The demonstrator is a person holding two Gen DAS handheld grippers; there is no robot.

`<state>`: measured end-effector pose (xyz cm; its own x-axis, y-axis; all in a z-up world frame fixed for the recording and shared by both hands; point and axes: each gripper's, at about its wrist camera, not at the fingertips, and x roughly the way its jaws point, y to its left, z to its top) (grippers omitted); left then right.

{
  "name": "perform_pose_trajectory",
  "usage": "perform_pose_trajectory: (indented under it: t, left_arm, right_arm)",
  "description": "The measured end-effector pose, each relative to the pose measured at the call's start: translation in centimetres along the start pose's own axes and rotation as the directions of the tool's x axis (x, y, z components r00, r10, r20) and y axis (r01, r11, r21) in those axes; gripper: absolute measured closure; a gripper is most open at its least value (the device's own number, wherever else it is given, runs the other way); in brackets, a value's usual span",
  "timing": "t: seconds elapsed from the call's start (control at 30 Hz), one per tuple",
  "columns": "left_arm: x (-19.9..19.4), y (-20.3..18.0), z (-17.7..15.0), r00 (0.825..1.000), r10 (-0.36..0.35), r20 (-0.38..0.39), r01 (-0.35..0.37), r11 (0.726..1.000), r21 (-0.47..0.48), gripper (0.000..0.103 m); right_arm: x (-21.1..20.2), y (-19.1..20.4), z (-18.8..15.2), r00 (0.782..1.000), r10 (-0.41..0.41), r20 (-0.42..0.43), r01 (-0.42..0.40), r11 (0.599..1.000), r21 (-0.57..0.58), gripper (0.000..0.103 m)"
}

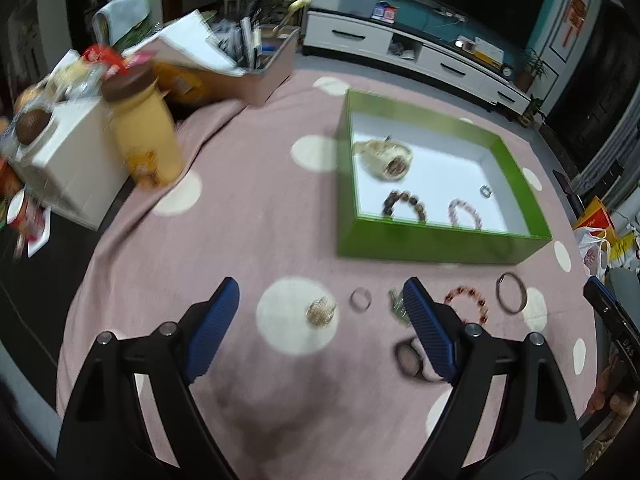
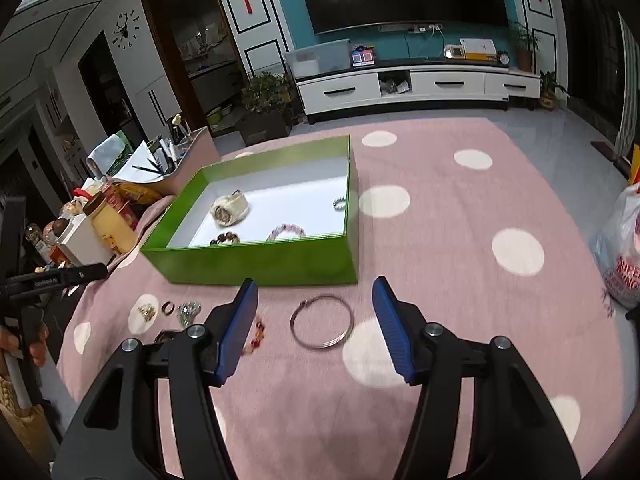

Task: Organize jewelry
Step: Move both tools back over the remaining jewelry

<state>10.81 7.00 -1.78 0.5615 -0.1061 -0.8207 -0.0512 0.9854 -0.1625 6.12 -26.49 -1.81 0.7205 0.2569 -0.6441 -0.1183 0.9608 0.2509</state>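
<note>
A green box [image 1: 436, 242] [image 2: 256, 266] on the pink dotted cloth holds a cream watch [image 1: 386, 158] [image 2: 230, 208], a dark bead bracelet [image 1: 404, 204], a pink bead bracelet [image 1: 464, 214] [image 2: 286, 232] and a small ring [image 1: 485, 191]. In front of it lie a gold piece [image 1: 320, 311], a small ring [image 1: 361, 299], a silvery piece [image 1: 396, 304], a red bead bracelet [image 1: 468, 304], a metal bangle [image 1: 511, 292] [image 2: 322, 322] and a dark ring [image 1: 408, 358]. My left gripper [image 1: 320, 292] is open above the gold piece. My right gripper [image 2: 314, 294] is open around the bangle.
At the left stand a yellow jar [image 1: 144, 136], a white box [image 1: 68, 160], snack packs and a bin of papers [image 1: 240, 64]. A plastic bag [image 2: 620, 248] lies at the right edge. A TV cabinet [image 2: 416, 84] stands beyond the table.
</note>
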Motion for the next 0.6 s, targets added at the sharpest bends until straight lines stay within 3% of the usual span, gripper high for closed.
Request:
perform_pose_trajectory:
  t: [0.2, 0.37, 0.6]
  left_arm:
    - [0.2, 1.4, -3.2, 1.000, 0.000, -0.005, 0.000, 0.999, -0.032, 0.018]
    - [0.8, 1.4, -5.5, 1.000, 0.007, 0.002, -0.007, 1.000, -0.007, 0.018]
    - [1.9, 1.4, -7.1, 1.000, 0.007, -0.001, -0.007, 1.000, 0.025, 0.018]
  right_arm:
    - [-0.8, 0.7, -2.1, 0.999, 0.022, -0.027, -0.022, 1.000, 0.005, 0.043]
    - [-0.1, 2.2, -4.0, 0.994, 0.074, -0.077, -0.076, 0.997, -0.017, 0.043]
    - [3.1, 6.0, -5.4, 0.973, 0.154, -0.172, -0.168, 0.983, -0.069, 0.043]
